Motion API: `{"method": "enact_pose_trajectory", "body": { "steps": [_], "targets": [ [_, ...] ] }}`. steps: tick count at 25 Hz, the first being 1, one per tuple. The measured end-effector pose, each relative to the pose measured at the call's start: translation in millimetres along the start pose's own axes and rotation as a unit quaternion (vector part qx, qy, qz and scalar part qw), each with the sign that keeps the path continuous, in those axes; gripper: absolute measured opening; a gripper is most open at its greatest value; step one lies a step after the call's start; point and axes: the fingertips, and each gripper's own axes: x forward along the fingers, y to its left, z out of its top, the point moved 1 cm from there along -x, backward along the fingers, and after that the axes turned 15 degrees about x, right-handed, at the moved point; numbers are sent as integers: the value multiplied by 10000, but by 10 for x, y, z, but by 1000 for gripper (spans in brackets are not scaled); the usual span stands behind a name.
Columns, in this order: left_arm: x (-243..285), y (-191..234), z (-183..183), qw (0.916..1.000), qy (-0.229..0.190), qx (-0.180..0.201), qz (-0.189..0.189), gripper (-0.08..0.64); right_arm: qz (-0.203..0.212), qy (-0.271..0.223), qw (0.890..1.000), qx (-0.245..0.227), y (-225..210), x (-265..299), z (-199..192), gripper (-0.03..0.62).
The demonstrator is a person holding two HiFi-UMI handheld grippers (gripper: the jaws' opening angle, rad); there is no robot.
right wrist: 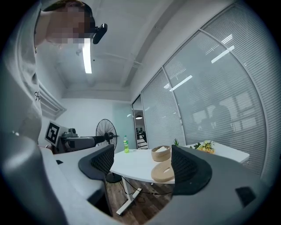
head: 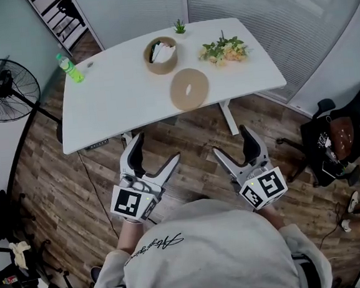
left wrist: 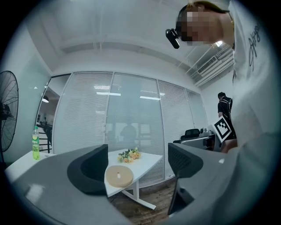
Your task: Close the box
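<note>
A round tan box (head: 161, 55) stands open on the white table (head: 114, 102), with white items inside; it also shows in the right gripper view (right wrist: 161, 153). Its flat round lid (head: 189, 88) lies on the table near the front edge, apart from the box, and appears in both gripper views (left wrist: 119, 176) (right wrist: 162, 172). My left gripper (head: 155, 154) and right gripper (head: 233, 145) hover over the floor in front of the table, both open and empty. In the gripper views the left jaws (left wrist: 138, 167) and right jaws (right wrist: 142, 166) frame only air.
A green bottle (head: 70, 68) stands at the table's left corner, a flower bunch (head: 224, 49) at the back right, a small plant (head: 180, 27) at the rear. A floor fan (head: 4, 90) is left of the table, a black chair (head: 336, 139) to the right.
</note>
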Motion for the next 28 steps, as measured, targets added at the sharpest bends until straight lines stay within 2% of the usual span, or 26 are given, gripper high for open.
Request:
{"method": "enact_pose_trajectory", "body": {
  "steps": [9,14,19,28],
  "targets": [
    [180,-5,5,9999,-39,52,150,413,81,45,10000,-23,-199,60,66,393],
    [140,28,-63,9993,-53,-222,312,413,292,302,9991,-20,-180,197,-39,393],
    [185,173,-177,9990,-4,-225,376,413,314,320,9990,-46,-243,373,-56,393],
    [701,654,-372,9996,-161,-202,112,413,105,214,9996,-120,-507,924,44,393]
  ]
}}
